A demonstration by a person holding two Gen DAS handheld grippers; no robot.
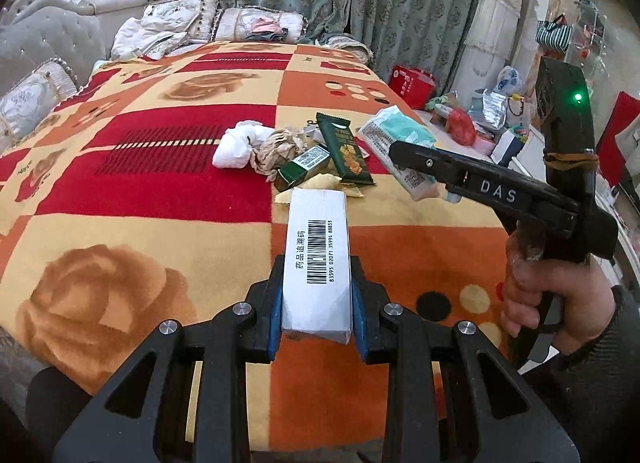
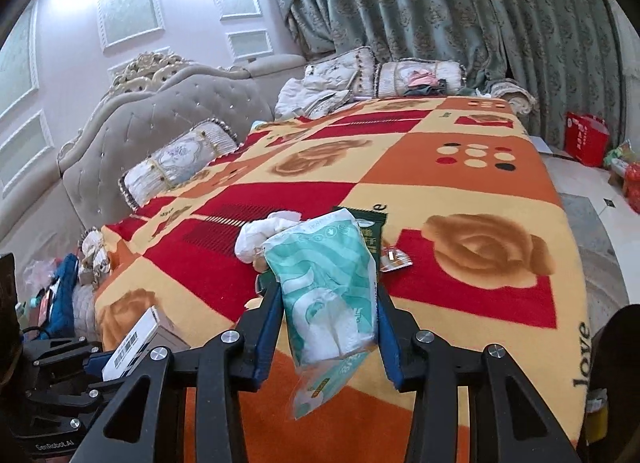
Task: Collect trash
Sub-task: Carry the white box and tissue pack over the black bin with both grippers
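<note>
Above the bed blanket, the left hand-held gripper clamps a white barcode box; the right hand-held gripper, level, pinches a tissue pack.

Black gripper frames, blue pads, silver screws, embossed "DAS".

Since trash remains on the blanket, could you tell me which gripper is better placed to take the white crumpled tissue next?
Neither yet: the left gripper is shut on the white barcode box and the right gripper on the tissue pack. Once emptied, probably left; the crumpled tissue lies on its side.
</note>
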